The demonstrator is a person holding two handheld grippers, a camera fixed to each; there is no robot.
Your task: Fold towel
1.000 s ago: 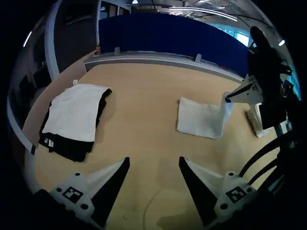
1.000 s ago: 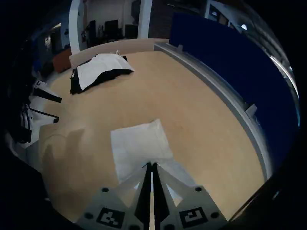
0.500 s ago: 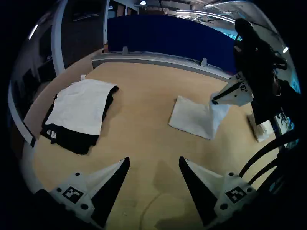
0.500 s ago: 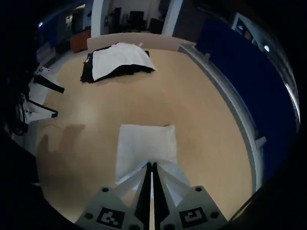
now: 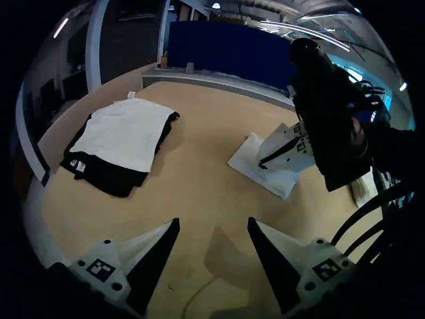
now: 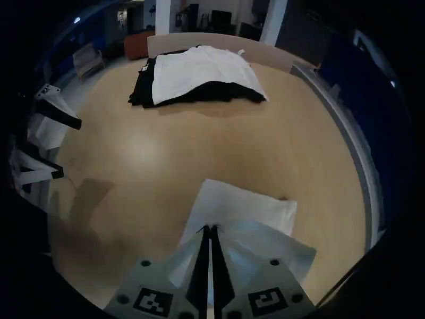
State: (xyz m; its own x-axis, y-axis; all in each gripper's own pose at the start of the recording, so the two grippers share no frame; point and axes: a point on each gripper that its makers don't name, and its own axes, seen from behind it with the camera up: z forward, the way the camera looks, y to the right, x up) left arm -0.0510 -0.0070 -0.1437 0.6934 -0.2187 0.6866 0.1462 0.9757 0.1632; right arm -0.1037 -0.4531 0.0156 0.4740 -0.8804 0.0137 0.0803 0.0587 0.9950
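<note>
A white towel (image 5: pixel 254 161) lies partly folded on the wooden table (image 5: pixel 196 175), right of centre in the left gripper view. My right gripper (image 5: pixel 268 155), held by a dark-sleeved hand, is shut on a lifted edge of it and holds that edge over the rest of the towel. In the right gripper view the fingers of the right gripper (image 6: pixel 210 232) press together on the raised layer, with the towel (image 6: pixel 239 204) spread out just beyond them. My left gripper (image 5: pixel 212 234) hovers open over bare table, short of the towel, with nothing between its fingers. It also appears at the left edge as the left gripper (image 6: pixel 50 141).
A stack of black and white cloths (image 5: pixel 119 141) lies at the table's left; in the right gripper view the stack (image 6: pixel 199 77) is at the far end. A blue partition (image 5: pixel 228 48) borders the far edge. A black chair back (image 5: pixel 372 212) stands at the right.
The right gripper has carried the towel's edge up and across over the towel, toward the cloth stack. The left gripper stays open and its view has turned slightly.
</note>
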